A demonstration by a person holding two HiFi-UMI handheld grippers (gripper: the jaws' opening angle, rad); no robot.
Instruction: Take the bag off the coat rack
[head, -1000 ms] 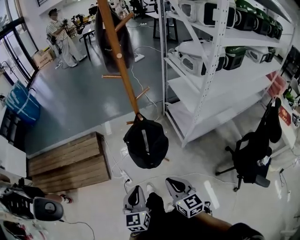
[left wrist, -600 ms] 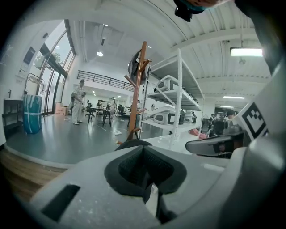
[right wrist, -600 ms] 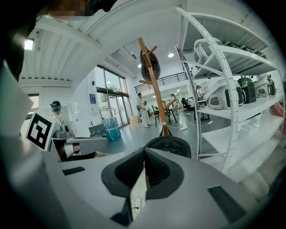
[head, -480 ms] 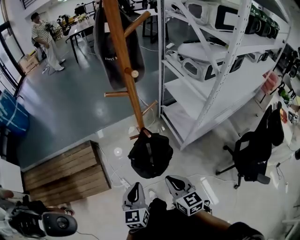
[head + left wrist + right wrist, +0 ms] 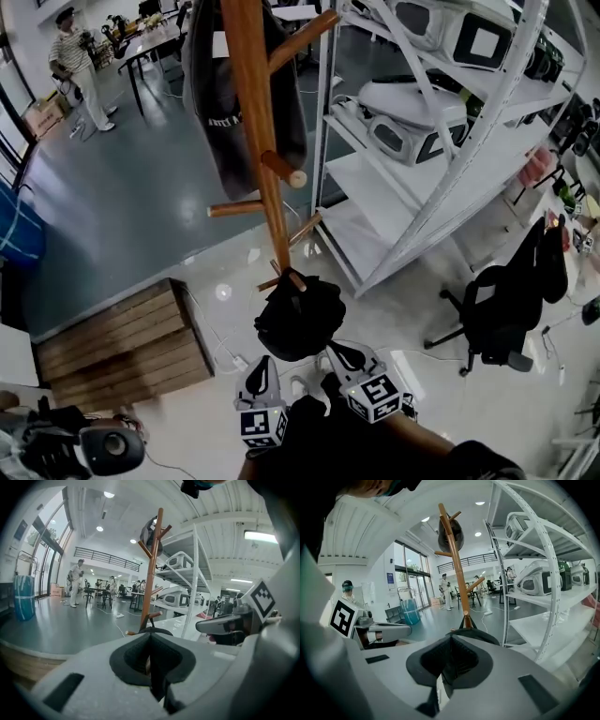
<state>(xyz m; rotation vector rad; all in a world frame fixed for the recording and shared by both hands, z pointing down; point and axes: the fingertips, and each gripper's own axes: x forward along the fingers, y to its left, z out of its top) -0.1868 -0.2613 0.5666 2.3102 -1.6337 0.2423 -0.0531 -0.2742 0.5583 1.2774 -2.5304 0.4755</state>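
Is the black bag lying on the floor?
No, the black bag hangs by its strap from a low peg of the wooden coat rack.

You're holding 2 grippers: left hand-held gripper point(image 5: 263, 375), right hand-held gripper point(image 5: 344, 358), w/ 1 marker cube point(image 5: 261, 427) on each, so 2 cubes. Ahead of you there's 1 wooden coat rack point(image 5: 267, 159). It carries 2 dark hanging items: 1 black bag point(image 5: 298, 314) and 1 dark coat-like item point(image 5: 220, 103). You've got 1 white shelving unit point(image 5: 441, 187) w/ several white machines, exact no. unclear. On the floor you can count 1 wooden pallet point(image 5: 117, 342), 1 black office chair point(image 5: 492, 319) and 1 blue bag point(image 5: 14, 234). You see 1 person point(image 5: 80, 66) in the head view.
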